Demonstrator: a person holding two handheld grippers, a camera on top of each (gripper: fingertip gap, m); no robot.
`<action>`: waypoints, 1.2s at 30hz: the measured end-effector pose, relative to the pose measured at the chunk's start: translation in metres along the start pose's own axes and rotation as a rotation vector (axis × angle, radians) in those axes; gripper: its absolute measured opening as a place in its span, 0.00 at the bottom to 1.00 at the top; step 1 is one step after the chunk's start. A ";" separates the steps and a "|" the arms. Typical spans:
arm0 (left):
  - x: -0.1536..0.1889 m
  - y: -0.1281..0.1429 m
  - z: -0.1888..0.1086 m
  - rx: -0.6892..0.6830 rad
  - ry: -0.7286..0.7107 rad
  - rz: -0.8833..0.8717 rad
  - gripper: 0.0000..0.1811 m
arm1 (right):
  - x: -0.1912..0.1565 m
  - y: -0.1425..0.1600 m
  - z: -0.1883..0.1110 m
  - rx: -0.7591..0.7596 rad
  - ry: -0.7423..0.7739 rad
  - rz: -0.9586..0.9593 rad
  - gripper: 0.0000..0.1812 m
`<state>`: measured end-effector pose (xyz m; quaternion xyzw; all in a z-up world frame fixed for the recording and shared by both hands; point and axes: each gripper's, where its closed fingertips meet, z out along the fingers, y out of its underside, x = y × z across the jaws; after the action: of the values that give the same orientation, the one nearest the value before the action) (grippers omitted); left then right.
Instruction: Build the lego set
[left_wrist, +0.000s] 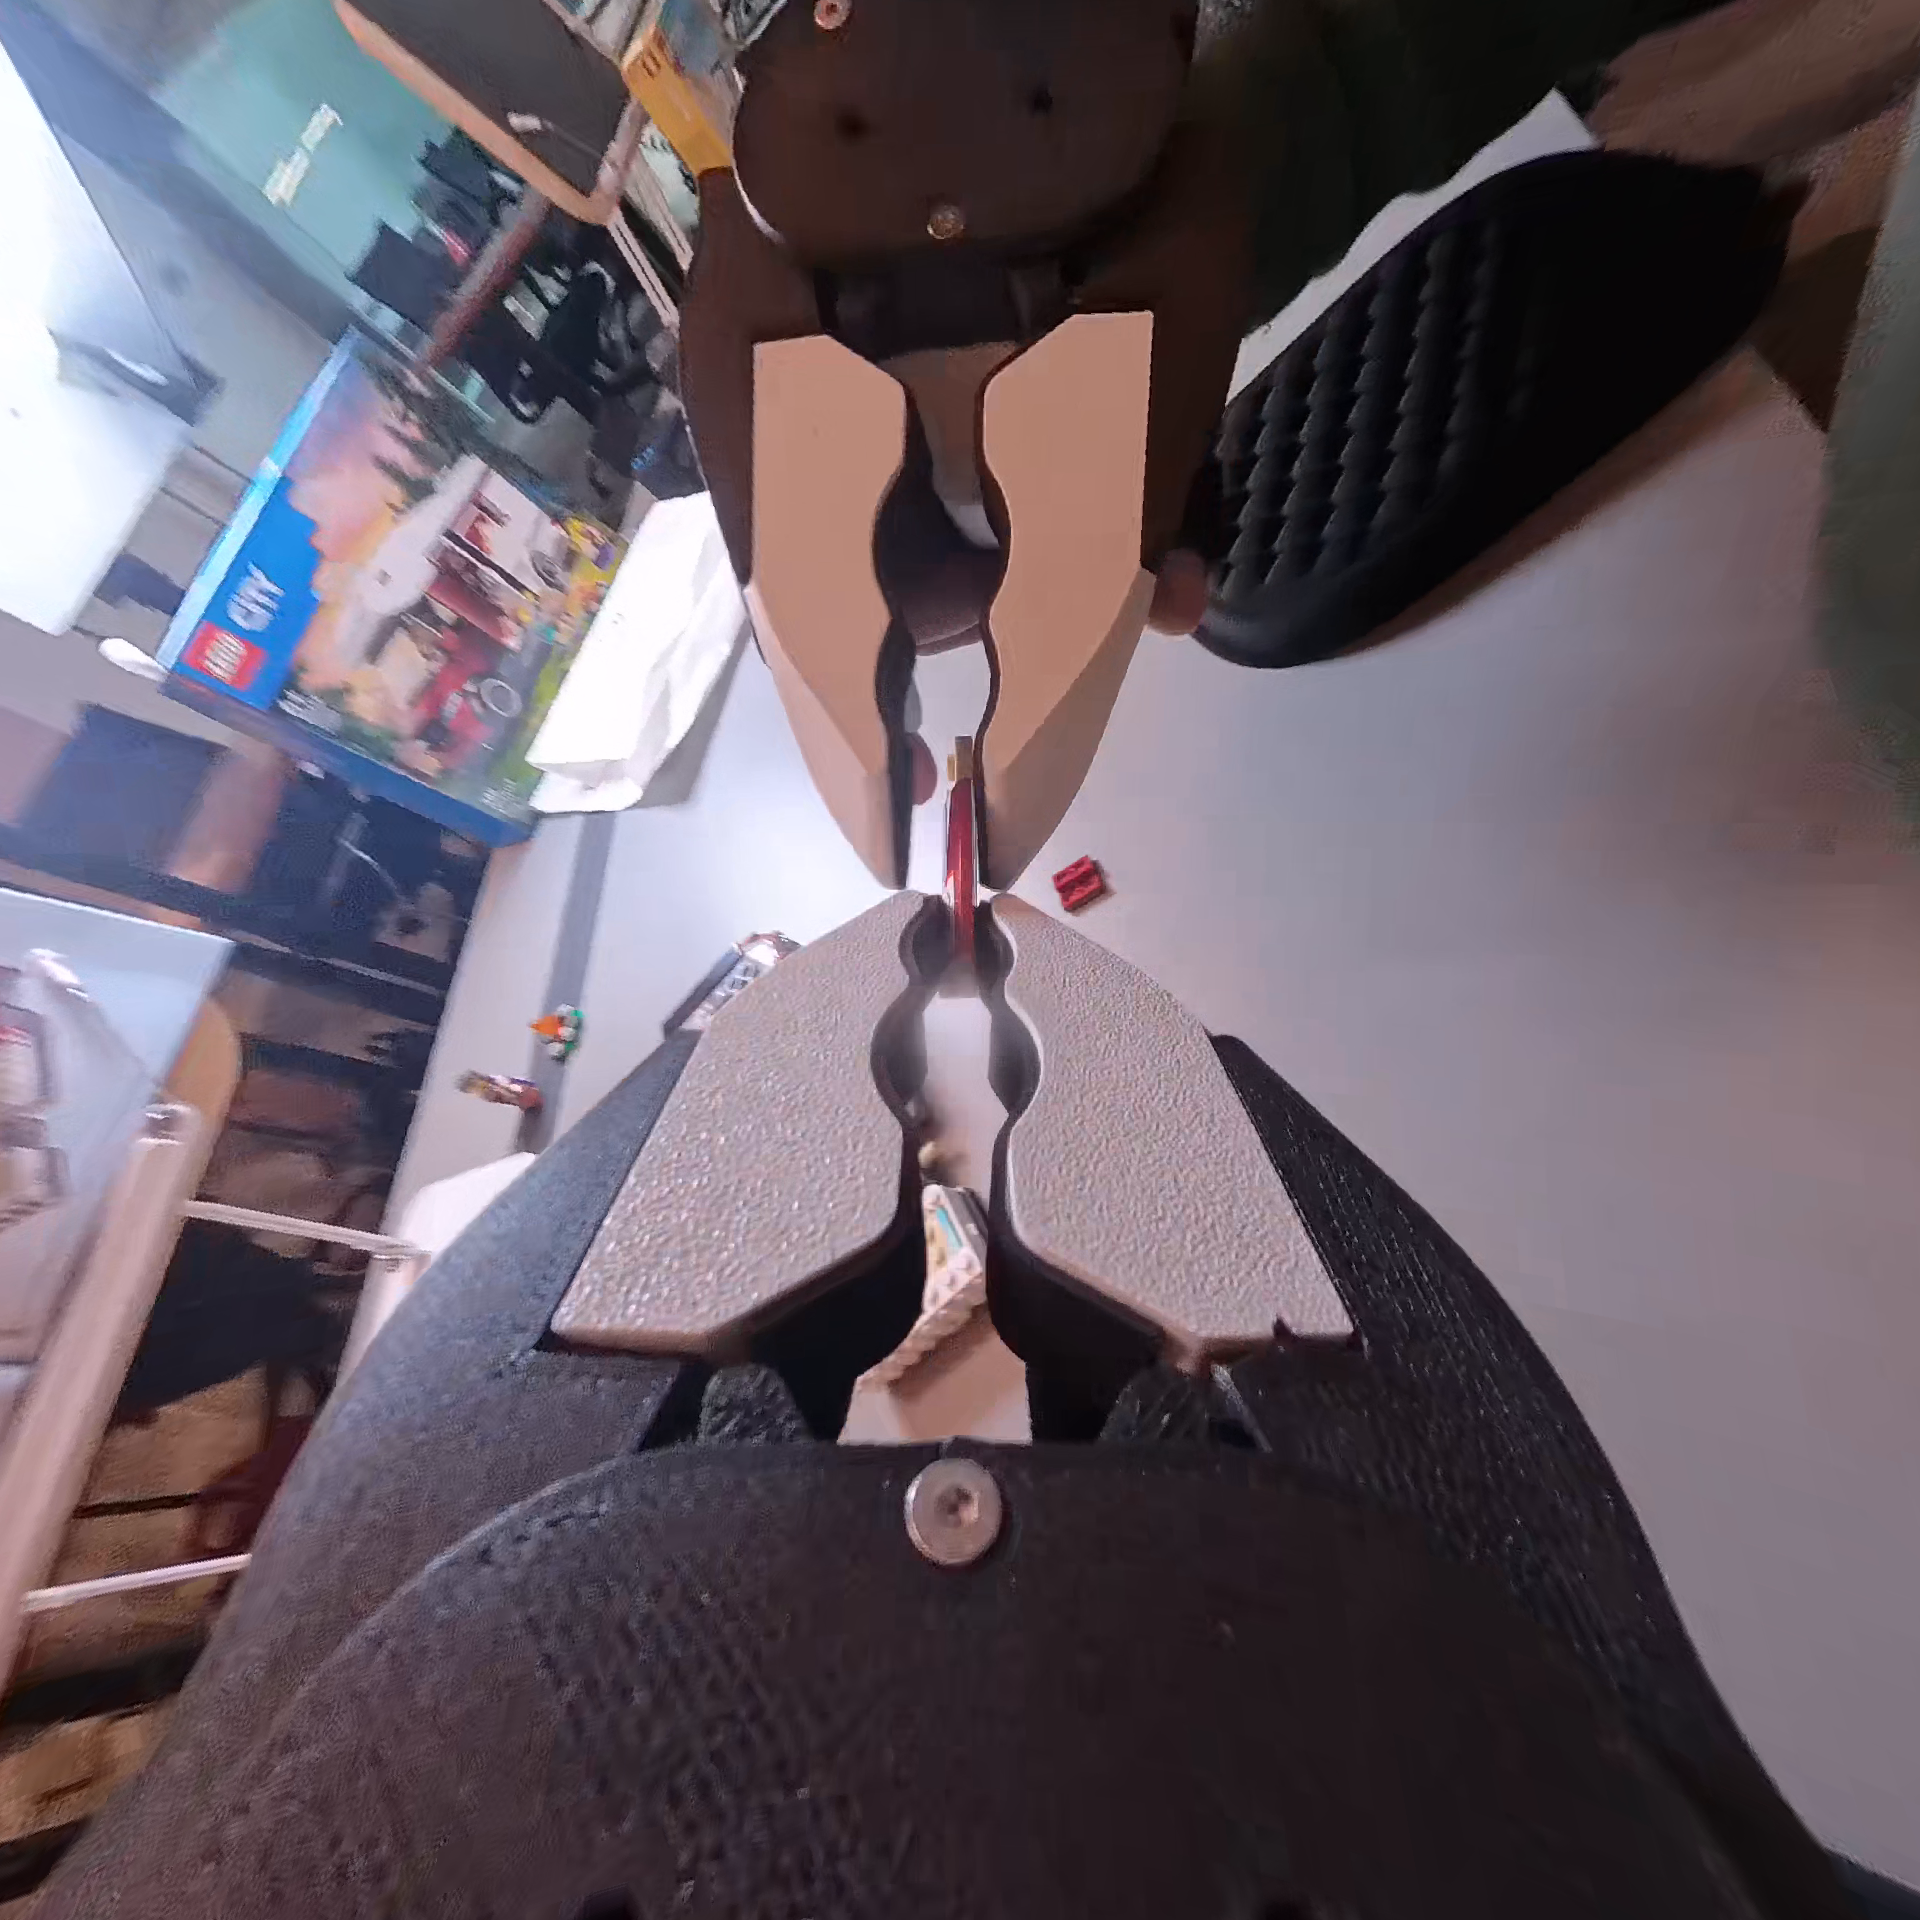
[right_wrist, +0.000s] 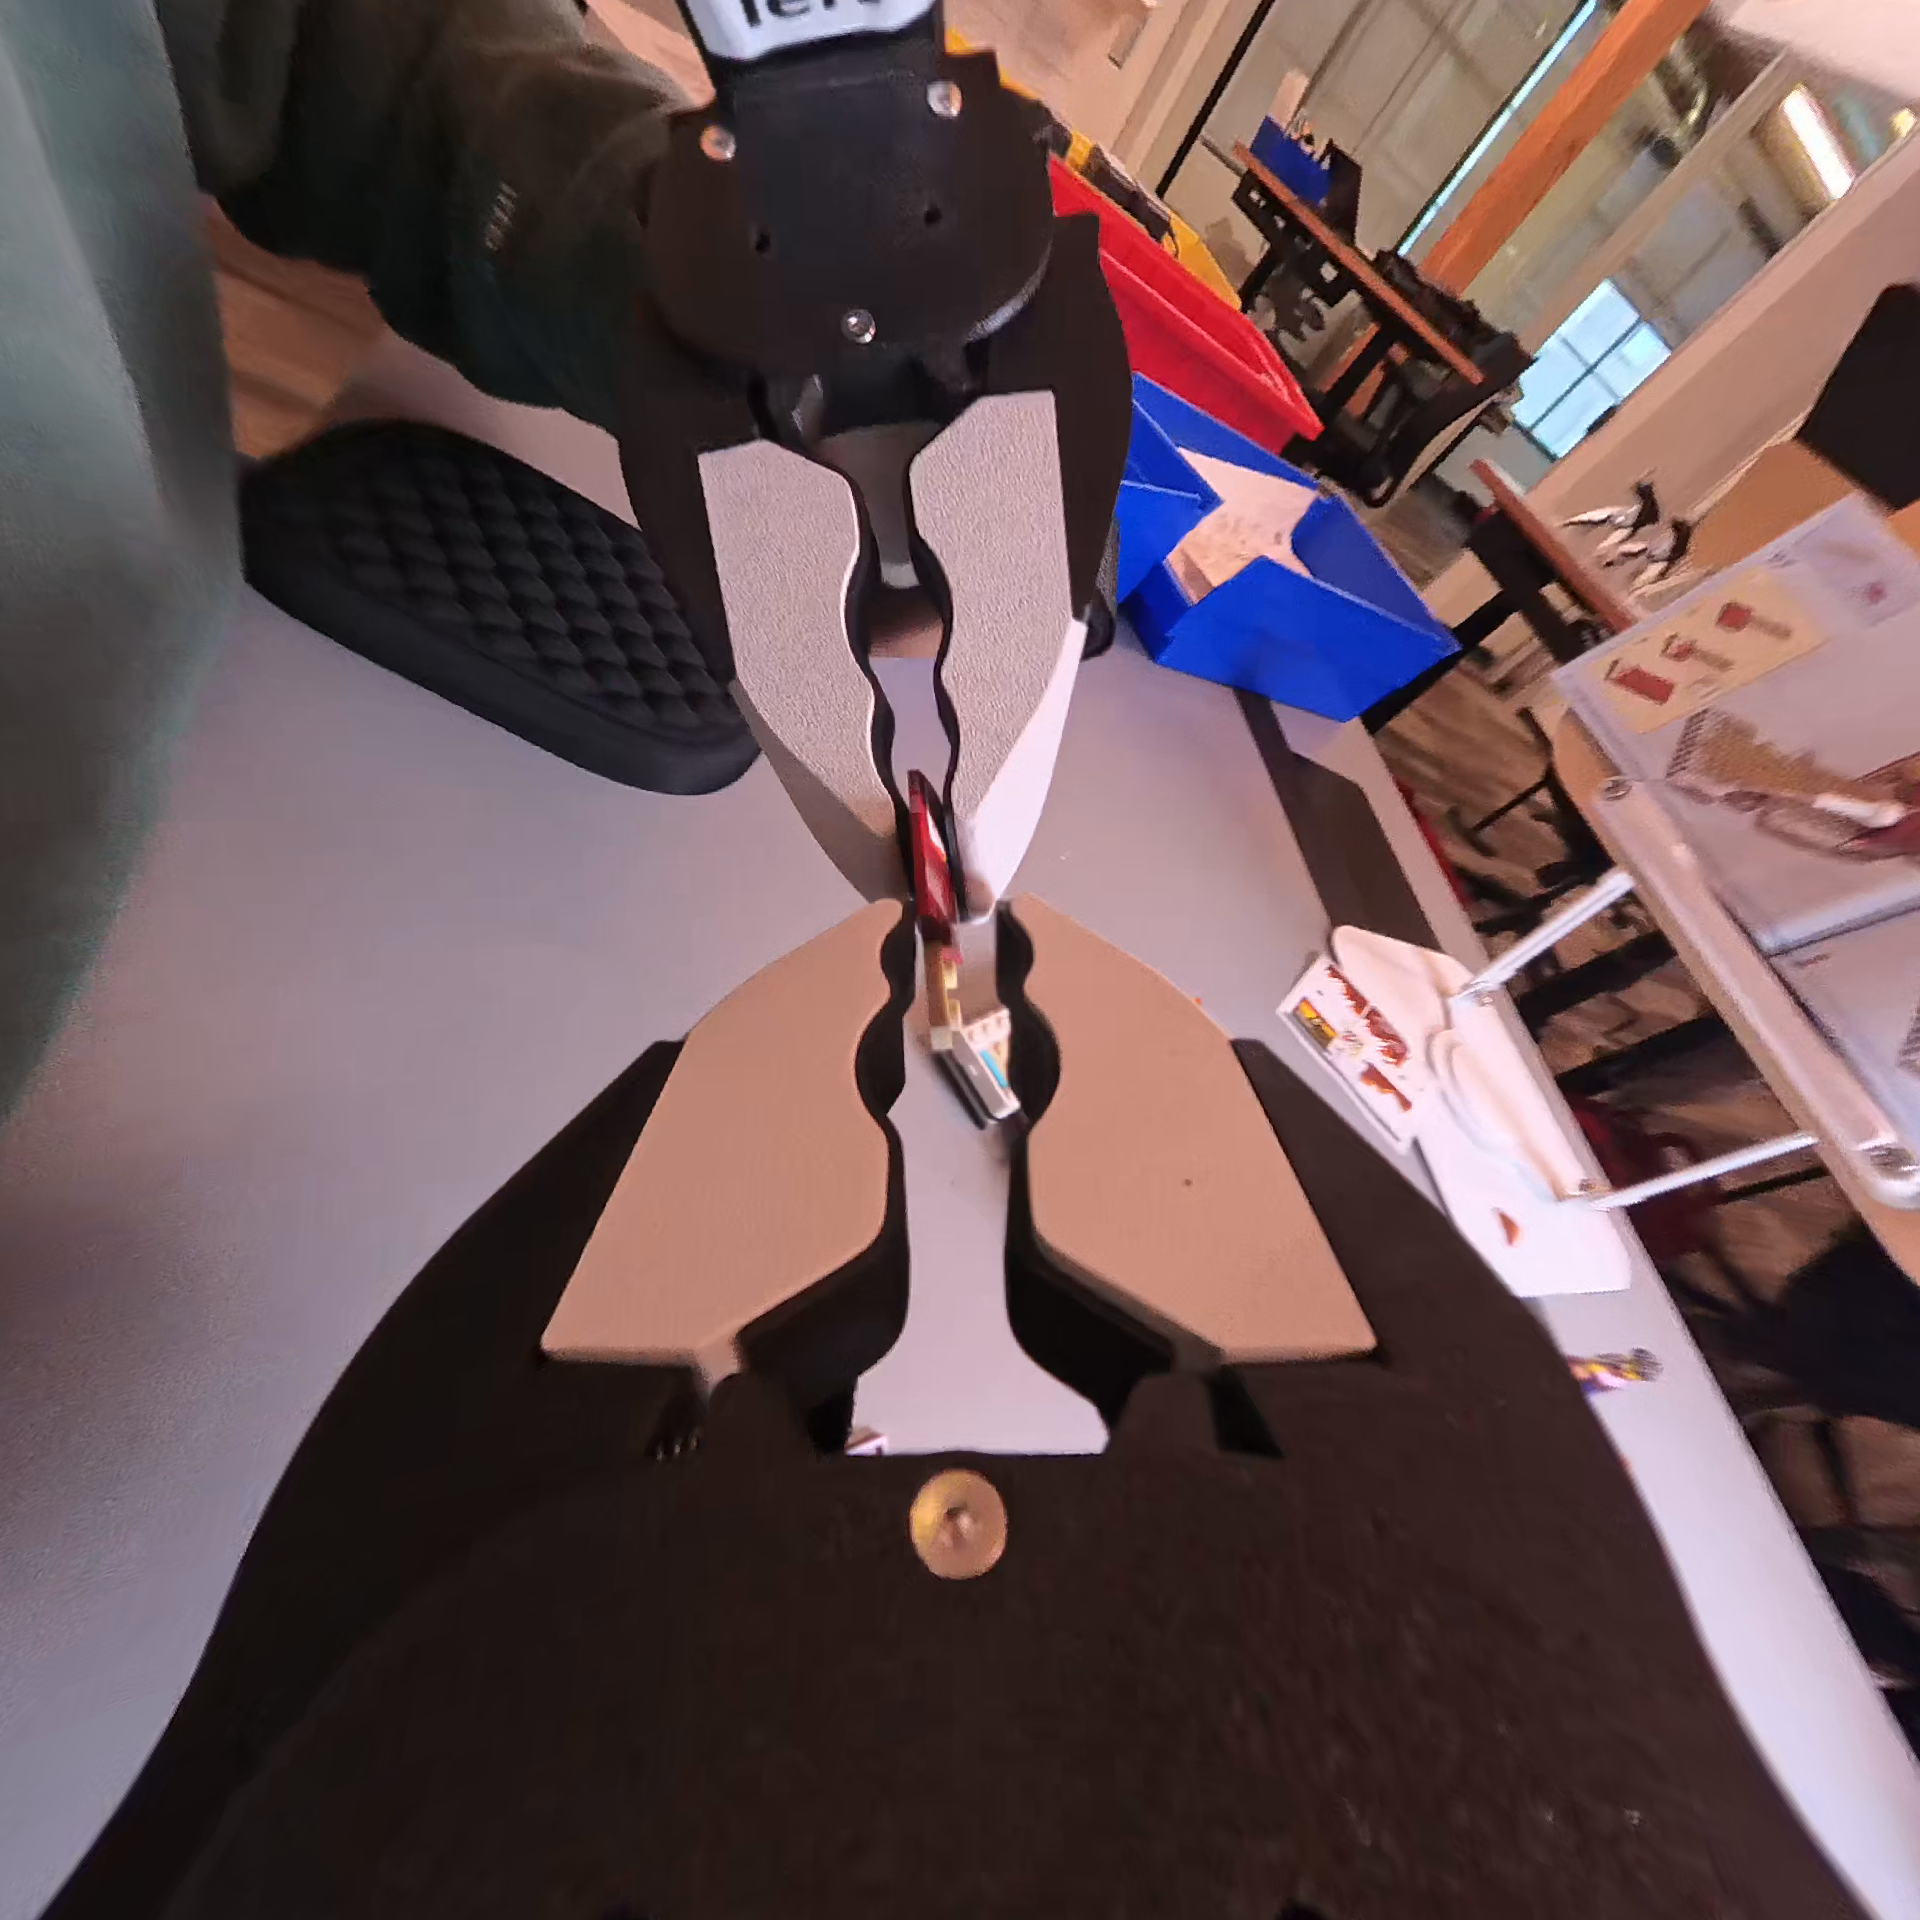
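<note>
My two grippers meet tip to tip above the grey table. My left gripper is shut on a thin red piece, which the right wrist view shows between the left gripper's fingertips as a red piece with a black disc beside it. My right gripper appears shut on a small tan part joined to the red piece. A white and light blue build shows just below, in the gap between the fingers. It also shows in the left wrist view. I cannot tell whether it hangs or lies on the table.
A loose red brick lies on the table. A black mesh pad sits behind the grippers. Blue bin and red bin stand at the right edge, near a sticker sheet and a booklet stand. The set box and a white bag are at the left. Only a small space, under 4 cm, lies between the two pairs of fingers.
</note>
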<state>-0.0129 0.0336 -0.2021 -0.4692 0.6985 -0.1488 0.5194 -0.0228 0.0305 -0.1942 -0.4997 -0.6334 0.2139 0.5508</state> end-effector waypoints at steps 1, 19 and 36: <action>0.000 -0.001 -0.001 -0.001 -0.016 0.036 0.04 | 0.000 -0.001 -0.001 -0.006 0.011 -0.025 0.09; 0.010 0.003 -0.013 0.216 0.211 -0.597 0.26 | -0.006 -0.008 -0.007 0.000 0.190 -0.454 0.03; 0.014 0.029 0.004 0.176 0.089 -0.506 0.10 | -0.004 0.026 0.008 -0.074 0.204 -0.482 0.16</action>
<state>-0.0241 0.0385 -0.2319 -0.5747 0.5655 -0.3544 0.4736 -0.0198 0.0400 -0.2196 -0.3734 -0.6826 0.0018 0.6282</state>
